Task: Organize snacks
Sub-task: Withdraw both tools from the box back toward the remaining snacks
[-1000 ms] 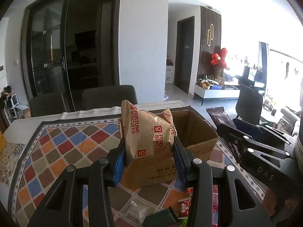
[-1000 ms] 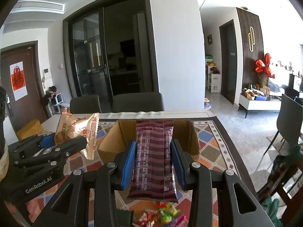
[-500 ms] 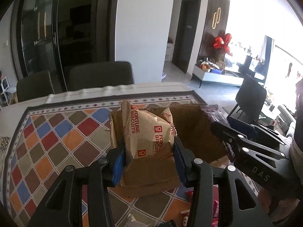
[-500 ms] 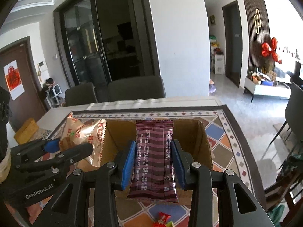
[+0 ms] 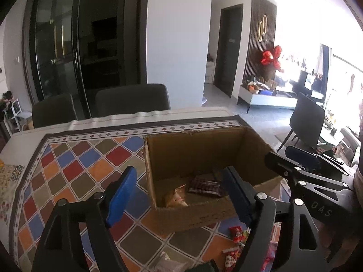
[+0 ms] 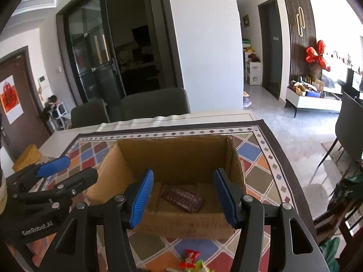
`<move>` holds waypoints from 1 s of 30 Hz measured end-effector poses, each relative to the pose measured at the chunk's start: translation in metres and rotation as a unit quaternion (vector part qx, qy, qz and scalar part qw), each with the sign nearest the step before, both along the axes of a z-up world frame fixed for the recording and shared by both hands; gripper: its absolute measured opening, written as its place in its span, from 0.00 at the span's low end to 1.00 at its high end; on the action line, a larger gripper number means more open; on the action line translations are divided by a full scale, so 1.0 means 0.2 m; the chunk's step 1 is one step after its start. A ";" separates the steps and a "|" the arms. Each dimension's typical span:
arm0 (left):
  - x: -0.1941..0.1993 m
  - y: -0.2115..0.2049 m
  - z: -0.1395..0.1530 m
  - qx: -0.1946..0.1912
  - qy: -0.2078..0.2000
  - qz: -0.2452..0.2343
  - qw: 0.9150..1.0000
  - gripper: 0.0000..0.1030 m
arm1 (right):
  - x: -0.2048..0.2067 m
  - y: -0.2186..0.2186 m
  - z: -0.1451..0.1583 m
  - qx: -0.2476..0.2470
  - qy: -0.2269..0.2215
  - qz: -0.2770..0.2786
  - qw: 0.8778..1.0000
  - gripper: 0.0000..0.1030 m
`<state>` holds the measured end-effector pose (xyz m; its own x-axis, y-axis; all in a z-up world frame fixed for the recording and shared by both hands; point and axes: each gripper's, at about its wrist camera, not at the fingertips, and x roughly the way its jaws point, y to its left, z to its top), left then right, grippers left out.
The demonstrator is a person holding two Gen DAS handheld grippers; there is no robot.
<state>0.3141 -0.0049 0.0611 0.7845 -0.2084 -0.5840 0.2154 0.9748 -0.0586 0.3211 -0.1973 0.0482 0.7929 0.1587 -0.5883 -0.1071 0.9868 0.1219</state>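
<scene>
Inside the cardboard box (image 6: pixel 177 156) on the patterned tabletop (image 5: pixel 74 170): one dark striped snack pack (image 6: pixel 182 198), flat on the floor; one tan biscuit bag (image 5: pixel 175 198) beside it. Left tool (image 5: pixel 179 192) and right tool (image 6: pixel 183 198): jaws just opened, nothing between them. Loose sweets (image 5: pixel 237 238) before the box.

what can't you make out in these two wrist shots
- Tan packet in the cardboard box, left wrist view: mostly behind the near wall, print unreadable.
- Same packet, right wrist view: hidden entirely.
- Loose snacks, right wrist view: cut off by the bottom edge.
- Maroon packet: lettering too small.
</scene>
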 end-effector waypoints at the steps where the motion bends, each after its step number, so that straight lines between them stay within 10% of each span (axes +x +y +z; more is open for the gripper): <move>1: -0.03 0.00 0.01 -0.001 -0.003 0.000 1.000 0.76 | -0.03 0.00 0.01 0.002 -0.006 0.001 1.000 0.55; 30: -0.70 -0.04 -0.17 -0.014 -0.010 -0.055 0.998 0.76 | -0.69 -0.04 -0.14 0.007 0.011 -0.003 1.000 0.55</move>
<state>0.1736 -0.0138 0.0277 0.7668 -0.3103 -0.5619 0.3230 0.9430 -0.0801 0.1835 -0.2061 0.0197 0.7814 0.1625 -0.6025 -0.0983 0.9855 0.1384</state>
